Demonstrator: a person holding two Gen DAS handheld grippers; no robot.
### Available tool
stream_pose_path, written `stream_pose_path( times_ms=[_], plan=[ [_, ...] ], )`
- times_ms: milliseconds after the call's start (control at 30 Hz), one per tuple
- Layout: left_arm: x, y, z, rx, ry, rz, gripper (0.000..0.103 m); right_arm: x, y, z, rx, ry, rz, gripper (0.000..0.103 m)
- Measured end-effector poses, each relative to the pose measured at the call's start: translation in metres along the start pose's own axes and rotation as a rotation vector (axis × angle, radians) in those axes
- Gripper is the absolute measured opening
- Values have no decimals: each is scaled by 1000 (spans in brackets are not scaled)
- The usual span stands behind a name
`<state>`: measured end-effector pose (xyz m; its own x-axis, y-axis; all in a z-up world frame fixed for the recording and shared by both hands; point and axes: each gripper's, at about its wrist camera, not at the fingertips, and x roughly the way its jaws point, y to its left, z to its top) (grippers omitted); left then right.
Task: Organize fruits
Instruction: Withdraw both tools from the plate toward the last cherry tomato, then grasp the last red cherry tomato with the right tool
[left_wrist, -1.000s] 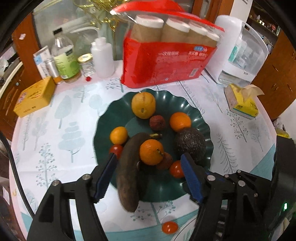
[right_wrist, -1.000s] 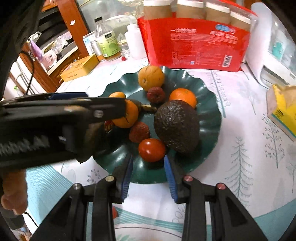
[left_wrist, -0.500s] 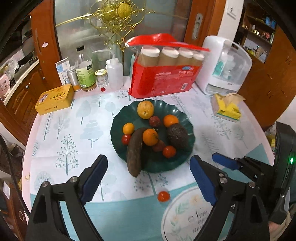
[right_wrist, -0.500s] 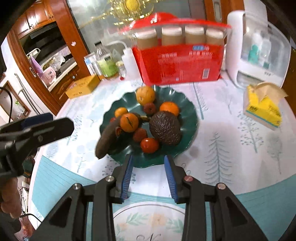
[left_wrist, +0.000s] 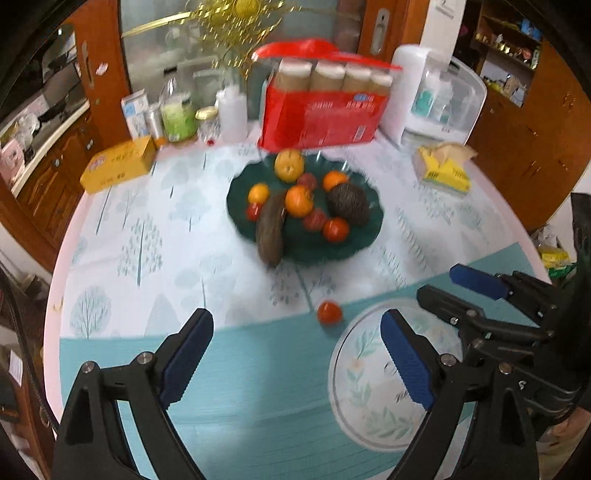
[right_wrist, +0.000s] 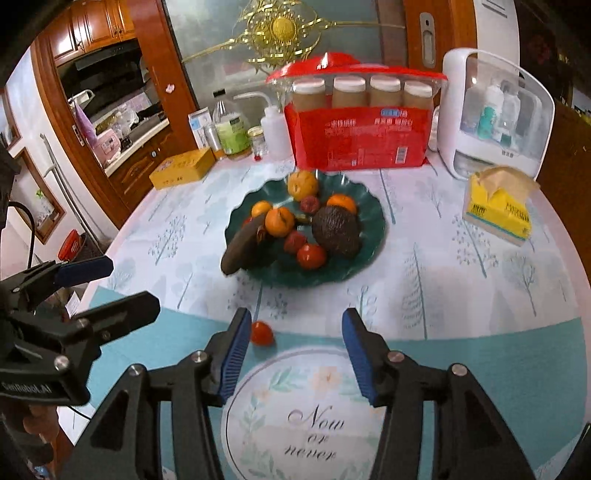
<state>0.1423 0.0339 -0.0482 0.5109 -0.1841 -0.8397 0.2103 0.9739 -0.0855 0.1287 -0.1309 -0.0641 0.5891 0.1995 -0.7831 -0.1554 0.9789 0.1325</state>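
A dark green scalloped plate (left_wrist: 240, 192) (right_wrist: 375, 229) holds several fruits: oranges, a dark avocado (left_wrist: 349, 203) (right_wrist: 335, 230), red tomatoes, and a long brown fruit (left_wrist: 270, 230) (right_wrist: 242, 245) overhanging its near rim. One small tomato (left_wrist: 330, 312) (right_wrist: 262, 333) lies alone on the tablecloth in front of the plate. My left gripper (left_wrist: 295, 352) is open and empty, well short of the plate. My right gripper (right_wrist: 293, 354) is open and empty, just right of the loose tomato. The right gripper also shows in the left wrist view (left_wrist: 476, 288), and the left gripper in the right wrist view (right_wrist: 99, 284).
Behind the plate stand a red pack of jars (left_wrist: 321, 110) (right_wrist: 360, 129), bottles (left_wrist: 179, 110), a yellow box (left_wrist: 118, 168) (right_wrist: 183, 168), a white appliance (right_wrist: 495, 110) and a yellow tissue pack (left_wrist: 445, 171) (right_wrist: 496, 208). A round printed mat design (right_wrist: 314, 417) lies below my right gripper.
Both grippers have pulled back from the plate toward the table's near edge. The right gripper has opened wider. The loose tomato now shows in the right wrist view.
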Motion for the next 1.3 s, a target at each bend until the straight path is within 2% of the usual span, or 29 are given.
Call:
stream_pose_path(
  times_ms=[167, 467, 767, 1100, 1300],
  plan=[
    [23, 13, -22, -44, 71, 26, 91, 20, 3, -17, 0, 60, 5, 52],
    [71, 26, -43, -104, 169, 77, 91, 66, 0, -33, -2, 146, 12, 52],
    [91, 40, -44, -166, 193, 94, 91, 94, 1, -37, -2, 192, 66, 52],
    [100, 46, -38, -189, 195, 98, 91, 116, 22, -22, -94, 159, 56, 51],
    [104, 56, -37, -221, 202, 102, 91, 126, 25, -18, -99, 159, 87, 49]
  ],
)
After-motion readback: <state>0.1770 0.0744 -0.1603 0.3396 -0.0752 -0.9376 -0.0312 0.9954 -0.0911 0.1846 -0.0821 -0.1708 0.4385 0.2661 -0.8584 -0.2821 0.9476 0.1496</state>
